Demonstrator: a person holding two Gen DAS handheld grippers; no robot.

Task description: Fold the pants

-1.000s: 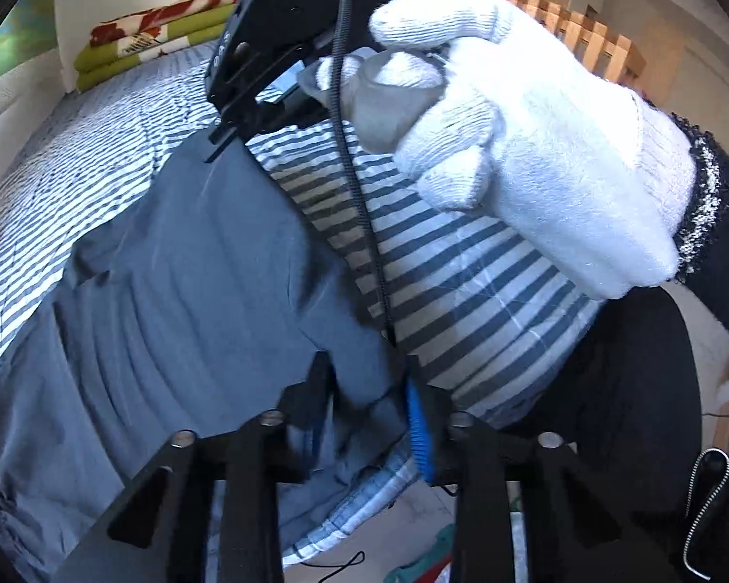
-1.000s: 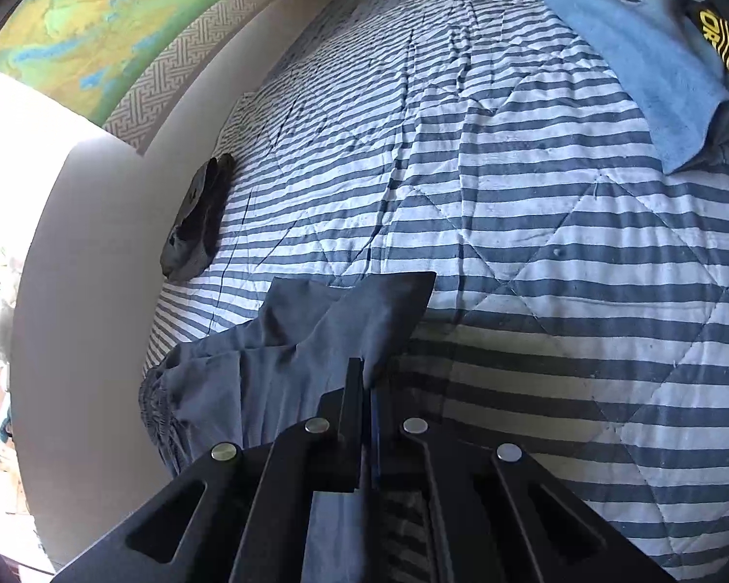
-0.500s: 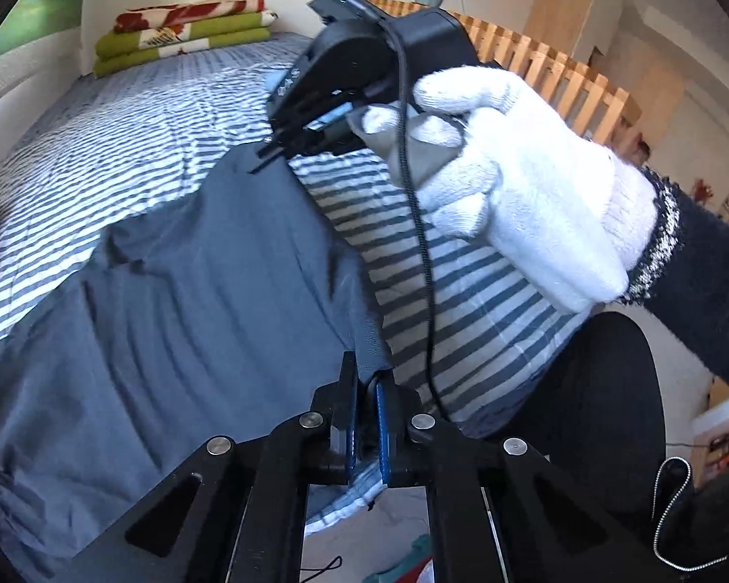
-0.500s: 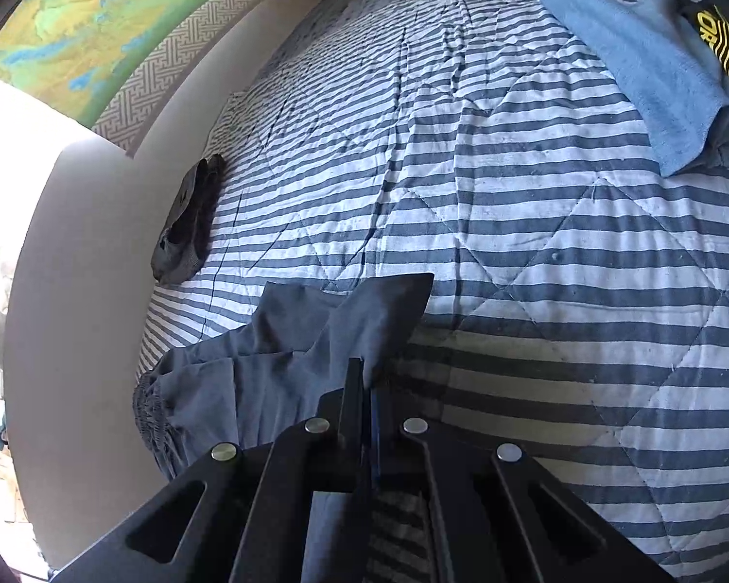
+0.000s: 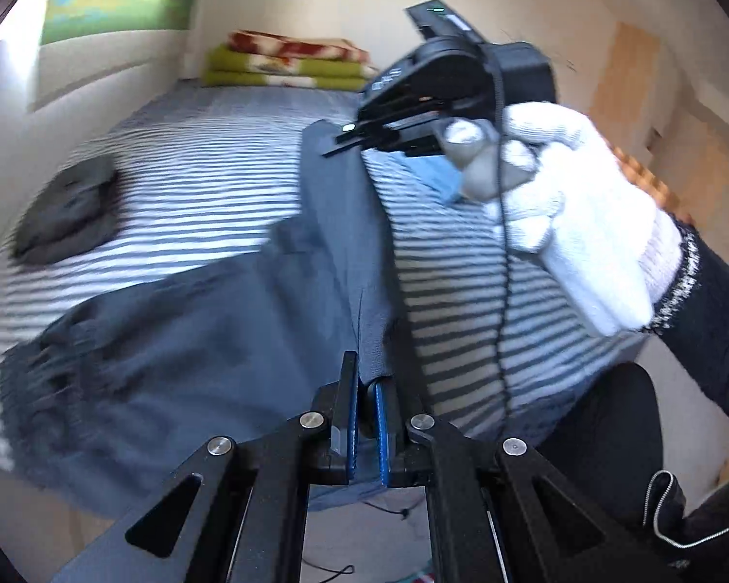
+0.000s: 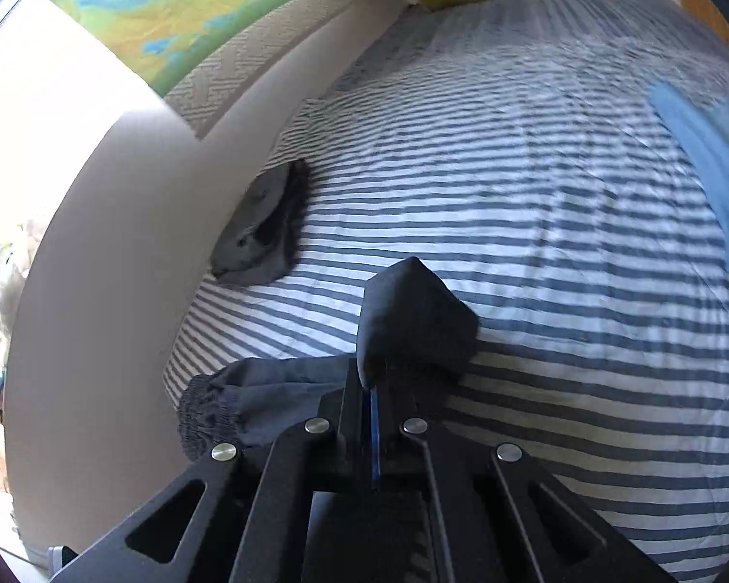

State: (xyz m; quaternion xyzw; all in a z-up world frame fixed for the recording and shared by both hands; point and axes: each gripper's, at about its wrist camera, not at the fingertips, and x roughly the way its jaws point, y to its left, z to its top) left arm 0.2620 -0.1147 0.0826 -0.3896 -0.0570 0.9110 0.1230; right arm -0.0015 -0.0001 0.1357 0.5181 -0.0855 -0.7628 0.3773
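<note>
Two handheld grippers lifting grey pants (image 5: 209, 340) off a striped bed (image 6: 534, 194).
Left gripper (image 5: 364, 430) and right gripper (image 6: 372, 430), jaws clamped on one pant edge, are raising it to fold over.

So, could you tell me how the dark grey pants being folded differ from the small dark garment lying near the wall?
The pants are large and spread across the striped bed; the small dark garment is a compact bundle. The pants are pinched by the left gripper and right gripper, with one edge lifted; the bundle lies untouched by the wall. Both are dark grey fabric on the same bedspread.
</note>
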